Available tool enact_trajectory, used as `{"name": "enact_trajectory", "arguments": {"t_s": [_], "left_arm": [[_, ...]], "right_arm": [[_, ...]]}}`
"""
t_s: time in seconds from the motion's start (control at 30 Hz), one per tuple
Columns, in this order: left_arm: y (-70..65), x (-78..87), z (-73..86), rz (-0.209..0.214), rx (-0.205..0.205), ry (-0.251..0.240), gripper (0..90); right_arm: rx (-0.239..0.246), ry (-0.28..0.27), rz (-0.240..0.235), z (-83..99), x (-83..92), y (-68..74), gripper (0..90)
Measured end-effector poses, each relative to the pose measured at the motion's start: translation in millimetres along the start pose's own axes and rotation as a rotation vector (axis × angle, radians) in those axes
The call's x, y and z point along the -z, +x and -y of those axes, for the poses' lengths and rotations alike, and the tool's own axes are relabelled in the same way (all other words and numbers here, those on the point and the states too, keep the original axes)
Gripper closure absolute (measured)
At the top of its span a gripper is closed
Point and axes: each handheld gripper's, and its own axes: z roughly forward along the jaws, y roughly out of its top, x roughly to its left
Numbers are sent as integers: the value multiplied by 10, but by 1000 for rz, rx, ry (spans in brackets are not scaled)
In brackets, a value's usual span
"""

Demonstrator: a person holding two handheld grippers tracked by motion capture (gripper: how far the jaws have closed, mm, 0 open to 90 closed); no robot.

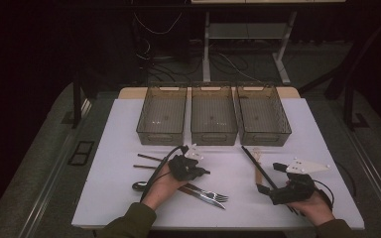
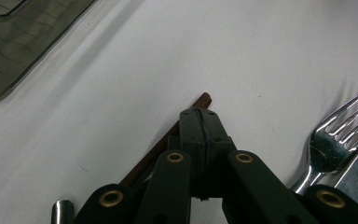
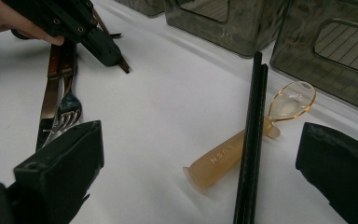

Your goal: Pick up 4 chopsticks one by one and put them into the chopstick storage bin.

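Brown chopstick point(image 2: 168, 140) under left claw point(image 2: 199, 114) tips, claw closed, beside fork point(image 2: 335, 144)

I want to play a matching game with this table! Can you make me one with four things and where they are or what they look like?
Things:
1. brown chopsticks
2. black chopsticks
3. fork
4. three bins

Descriptions:
A. lined up at the far side of the table
B. lying across a see-through orange spoon
C. shiny silver, beside a knife
D. under the shut left gripper

Pairs: 1-D, 2-B, 3-C, 4-A
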Motion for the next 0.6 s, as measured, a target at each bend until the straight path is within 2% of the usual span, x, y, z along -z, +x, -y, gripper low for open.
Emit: {"name": "enact_trajectory", "arguments": {"t_s": [0.03,0.07,0.1,0.27,0.43,0.47,0.53,0.57,0.6], "left_arm": [[-6,7,3,4,11,-8,889],[12,30,-2,8,-13,-11,889],[-3,58,2,14,16,-24,889],[91,278,25,0,37,-54,889],[279,535,162,-58,102,-55,889],[379,635,237,-80,124,-56,889],[428,685,275,-95,138,-57,889],[477,730,313,-112,151,-57,889],[578,809,389,-153,172,-48,889]], "right_arm": [[2,-1,0,0,1,-2,10],[2,-1,0,1,2,-2,10],[2,-2,0,1,4,-1,10],[3,-2,-1,3,9,0,10],[6,0,-2,4,5,2,10],[6,1,-4,4,5,1,10],[6,3,-3,4,3,2,10],[6,4,-3,4,1,2,10],[7,5,-3,4,1,3,10]]}}
